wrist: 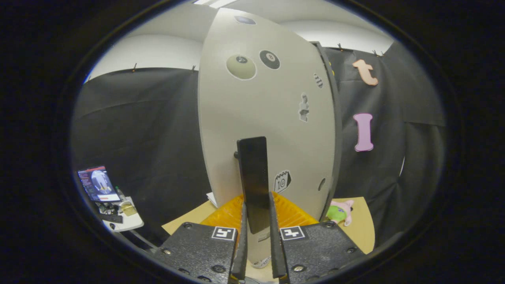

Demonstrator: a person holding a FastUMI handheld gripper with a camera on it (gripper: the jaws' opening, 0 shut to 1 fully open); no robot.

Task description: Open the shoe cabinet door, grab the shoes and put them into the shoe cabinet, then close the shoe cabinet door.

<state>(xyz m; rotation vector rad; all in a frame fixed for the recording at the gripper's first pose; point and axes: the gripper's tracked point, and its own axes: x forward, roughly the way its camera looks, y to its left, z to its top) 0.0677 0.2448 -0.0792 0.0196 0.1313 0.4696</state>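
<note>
The pale grey shoe cabinet door [268, 118] stands tall straight ahead, dotted with stickers. Its long black handle [253, 177] runs down between my fingers, and my gripper [258, 232] is shut on that handle with one finger pressed on each side. A dark edge of the cabinet [333, 130] shows along the door's right side. Low between the fingers, beneath the handle, a bit of a white shoe [261, 262] peeks out on the floor.
A yellow-orange mat [294, 215] lies on a tan floor board [361, 225] at the cabinet's foot. A green and pink plush toy [340, 212] lies right of the door. At far left a small white table [124, 221] holds a lit screen [98, 184].
</note>
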